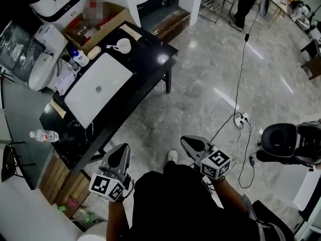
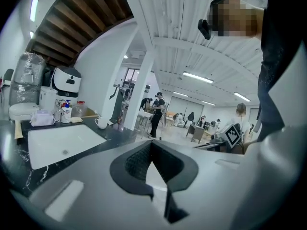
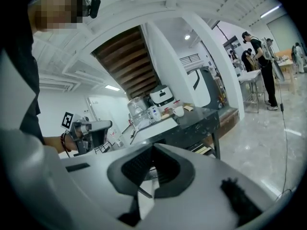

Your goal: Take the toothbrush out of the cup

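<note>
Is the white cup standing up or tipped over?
Standing up: the white cup sits upright on the black table, its opening on top.

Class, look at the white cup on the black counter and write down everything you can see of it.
The cup is white, smooth and glossy, and looks ceramic. It stands upright near the far end of the black counter, beyond the white basin and apart from it. A thin pale part sticks out at its left. Whether that is a handle or a toothbrush is too small to tell. Its inside cannot be seen.
</note>
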The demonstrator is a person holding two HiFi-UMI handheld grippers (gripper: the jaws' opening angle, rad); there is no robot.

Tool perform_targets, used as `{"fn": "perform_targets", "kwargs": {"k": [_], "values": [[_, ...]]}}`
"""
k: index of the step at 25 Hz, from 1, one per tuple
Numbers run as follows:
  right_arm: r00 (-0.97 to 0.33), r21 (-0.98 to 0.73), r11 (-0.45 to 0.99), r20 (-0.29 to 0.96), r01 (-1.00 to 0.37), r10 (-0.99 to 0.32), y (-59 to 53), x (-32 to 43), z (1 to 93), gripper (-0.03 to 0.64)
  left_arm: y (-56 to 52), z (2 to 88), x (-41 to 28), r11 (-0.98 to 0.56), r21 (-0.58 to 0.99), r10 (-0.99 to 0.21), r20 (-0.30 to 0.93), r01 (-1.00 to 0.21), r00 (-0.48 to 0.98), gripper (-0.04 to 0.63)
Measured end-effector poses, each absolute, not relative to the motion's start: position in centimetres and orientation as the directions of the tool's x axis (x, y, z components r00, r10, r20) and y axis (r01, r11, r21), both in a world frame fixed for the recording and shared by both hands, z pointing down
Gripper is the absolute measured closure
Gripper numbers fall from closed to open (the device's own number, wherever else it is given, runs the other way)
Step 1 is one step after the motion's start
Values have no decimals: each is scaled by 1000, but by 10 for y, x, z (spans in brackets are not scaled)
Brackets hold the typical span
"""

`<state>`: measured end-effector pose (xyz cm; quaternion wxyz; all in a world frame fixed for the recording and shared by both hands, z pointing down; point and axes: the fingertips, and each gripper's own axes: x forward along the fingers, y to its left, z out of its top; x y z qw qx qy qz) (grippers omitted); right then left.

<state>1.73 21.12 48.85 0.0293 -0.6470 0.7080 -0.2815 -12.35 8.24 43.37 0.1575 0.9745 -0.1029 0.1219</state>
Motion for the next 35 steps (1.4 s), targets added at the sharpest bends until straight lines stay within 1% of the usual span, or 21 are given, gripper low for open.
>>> {"fn": "perform_targets", "kwargs": {"k": [7, 17, 27, 35], "values": [[-172, -422, 13, 341, -906, -924, 206, 51, 499, 603, 73, 435, -105, -925, 265, -197, 277, -272, 940, 586], [-204, -435, 40, 337, -900, -919, 180, 53, 505, 603, 50, 444, -82, -924, 276, -193, 259, -265, 946, 586], [-226, -407, 65, 361, -911, -905, 121, 87, 501, 603, -4, 448, -43, -923, 294, -185, 231, -249, 955, 586], [-268, -395, 110, 372, -912, -889, 55, 105, 497, 603, -55, 454, -27, -904, 326, -210, 227, -277, 951, 586]]}}
